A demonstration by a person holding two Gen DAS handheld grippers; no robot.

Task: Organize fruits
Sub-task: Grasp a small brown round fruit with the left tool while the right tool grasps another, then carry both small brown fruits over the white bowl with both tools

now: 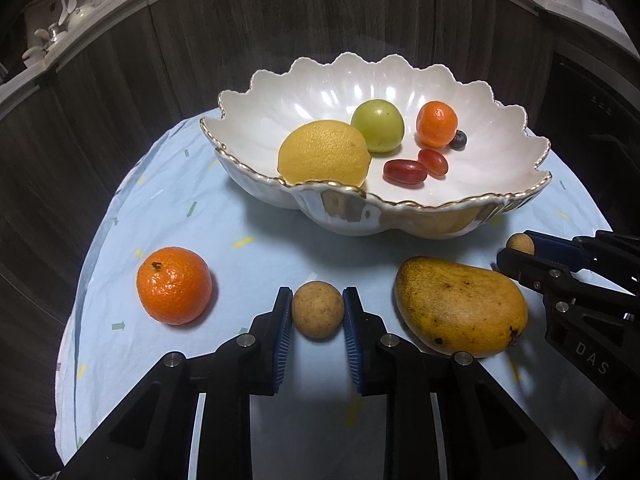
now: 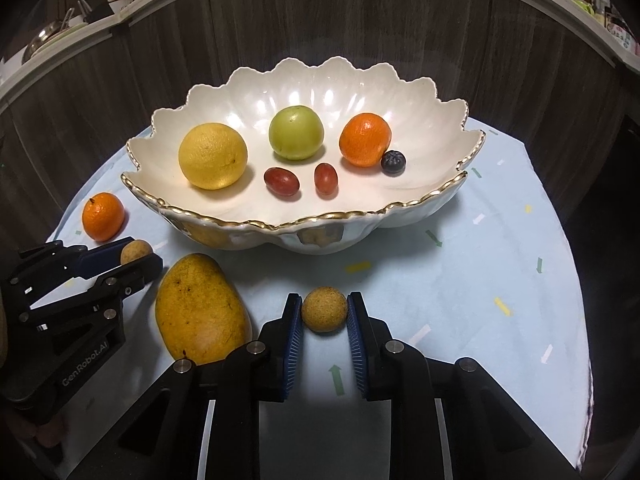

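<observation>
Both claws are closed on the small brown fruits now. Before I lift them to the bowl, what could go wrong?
1. Each round brown fruit sits at the pad tips of the left claw and right claw; either might squirt out.
2. The mango lies between the claws; swinging inward could nudge it.
3. The bowl has a raised rim to clear.

Both grippers: left gripper (image 1: 318, 316) & right gripper (image 2: 324, 316) w/ black angular frames, ribbed blue pads, silver round screws; white "GenRobot.AI" and "DAS" lettering.
</observation>
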